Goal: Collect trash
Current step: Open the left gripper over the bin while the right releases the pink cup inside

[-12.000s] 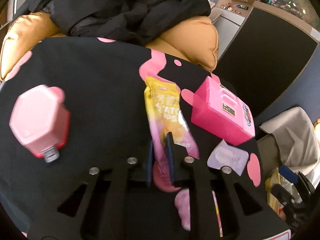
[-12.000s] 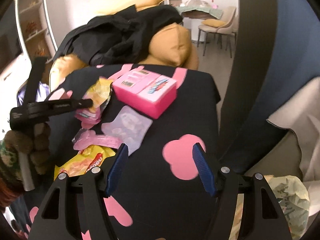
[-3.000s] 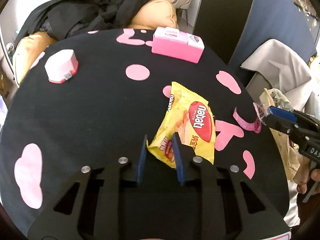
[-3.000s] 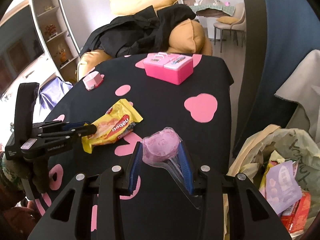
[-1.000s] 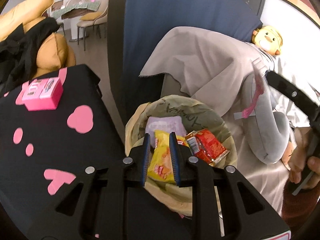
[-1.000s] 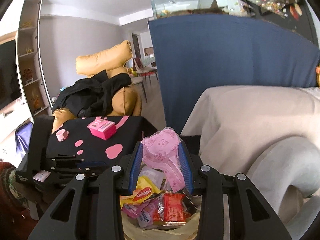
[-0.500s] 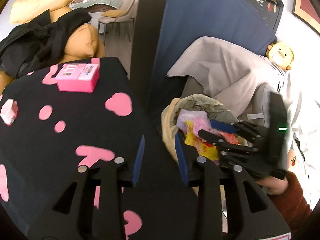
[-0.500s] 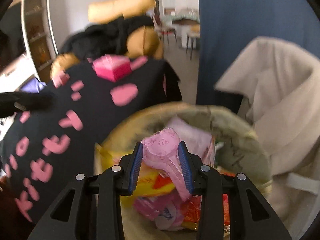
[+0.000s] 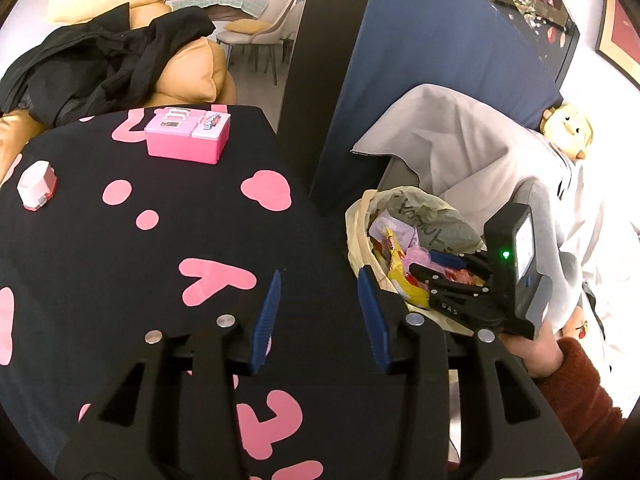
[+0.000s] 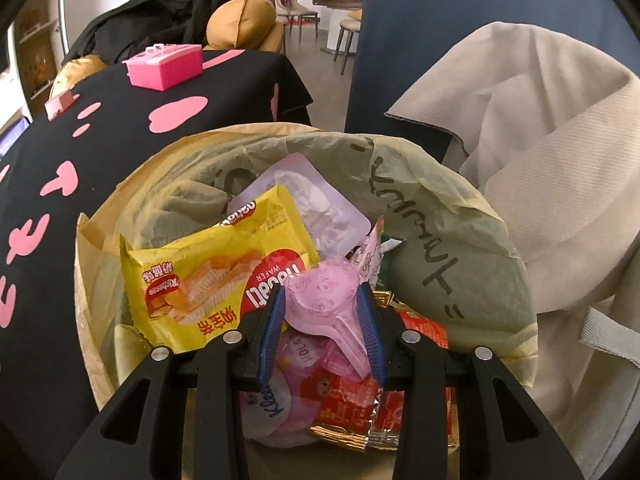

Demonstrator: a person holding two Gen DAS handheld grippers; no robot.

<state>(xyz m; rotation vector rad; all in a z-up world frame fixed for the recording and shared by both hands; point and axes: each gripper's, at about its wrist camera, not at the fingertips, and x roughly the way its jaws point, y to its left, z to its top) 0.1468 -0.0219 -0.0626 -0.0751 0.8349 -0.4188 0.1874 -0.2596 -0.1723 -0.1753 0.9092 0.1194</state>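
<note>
Yellow wafer packet (image 10: 224, 276) now binned, perhaps six wrappers

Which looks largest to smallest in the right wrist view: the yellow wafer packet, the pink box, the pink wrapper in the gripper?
1. yellow wafer packet
2. pink wrapper
3. pink box; it is farther away, so its true size is unsure.
</note>
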